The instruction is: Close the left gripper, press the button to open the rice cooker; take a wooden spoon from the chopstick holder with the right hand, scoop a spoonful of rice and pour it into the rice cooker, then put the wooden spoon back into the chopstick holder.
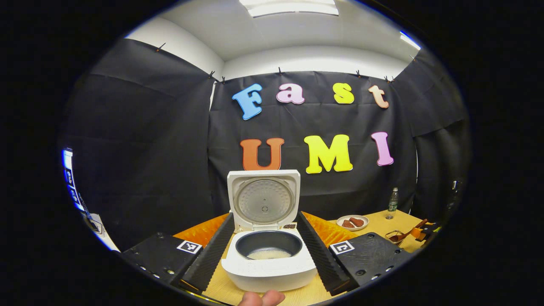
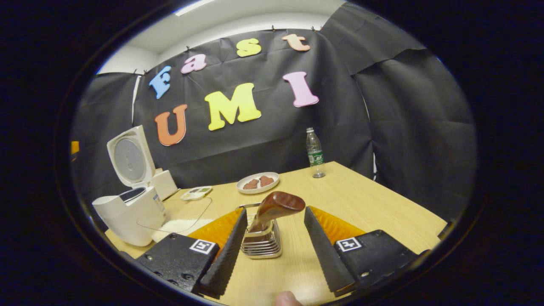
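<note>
The rice cooker (image 1: 268, 238) stood open between the spread fingers of the left gripper (image 1: 267, 250), with some rice visible in its pot. In the right gripper view, the right gripper (image 2: 274, 250), also released, framed the wooden spoon (image 2: 274, 208) standing in the chopstick holder (image 2: 261, 244).

You can read no text here: the bottle (image 2: 315, 154) has a green label too small to make out, and the grippers carry only square coded markers.

Standing on the wooden table (image 2: 361, 199): rice cooker (image 2: 129, 212), chopstick holder (image 2: 262, 243), plate (image 2: 257, 182), bottle (image 2: 315, 154), scale (image 2: 196, 193).
</note>
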